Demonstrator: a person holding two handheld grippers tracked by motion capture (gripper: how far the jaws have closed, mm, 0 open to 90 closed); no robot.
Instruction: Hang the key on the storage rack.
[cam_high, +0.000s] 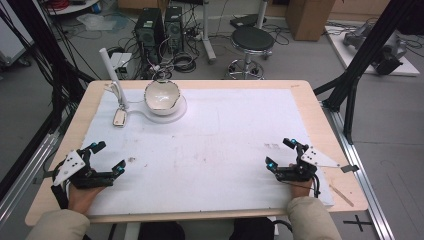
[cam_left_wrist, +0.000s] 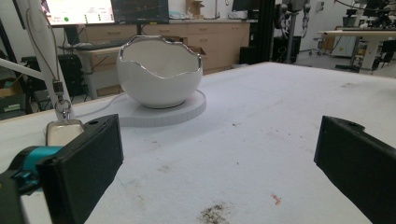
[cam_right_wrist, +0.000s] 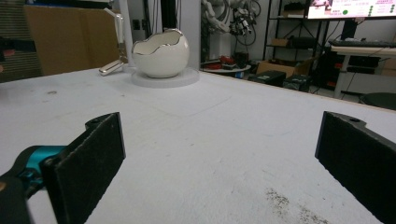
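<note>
From the high view, a wooden table (cam_high: 306, 102) carries a white mat (cam_high: 215, 150) over most of its top. The person's left gripper (cam_high: 109, 157) rests near the mat's front left corner with its jaws spread apart and nothing between them. The right gripper (cam_high: 280, 153) sits near the front right, its jaws likewise apart and empty. At the far left of the mat, well apart from both grippers, a white egg-shaped bowl (cam_high: 161, 95) with a jagged rim stands on a round white base (cam_high: 179, 112). Just beside it to the left stands a slim white stand (cam_high: 112, 70), with a small metal tag (cam_high: 119, 117) lying on the mat at its foot. Beyond the table are a black stool (cam_high: 252, 40) and two computer towers (cam_high: 159, 27) on the floor.

The left gripper view looks between its two black jaws, set wide apart, toward the bowl (cam_left_wrist: 159, 74), and reveals the silver edge along its broken rim and the ribbed side of the base (cam_left_wrist: 187, 112). The tag (cam_left_wrist: 63, 131) lies just behind the jaw on the left side of the frame, hanging by a clasp from the stand (cam_left_wrist: 42, 42). Brown stains (cam_left_wrist: 215, 213) mark the mat close by.

The right gripper view also shows two wide-open jaws over bare mat (cam_right_wrist: 210, 144), with the bowl (cam_right_wrist: 161, 52) farther off, the stand (cam_right_wrist: 119, 28) beside it, and a dark speckled smudge (cam_right_wrist: 285, 203) near the jaws.
</note>
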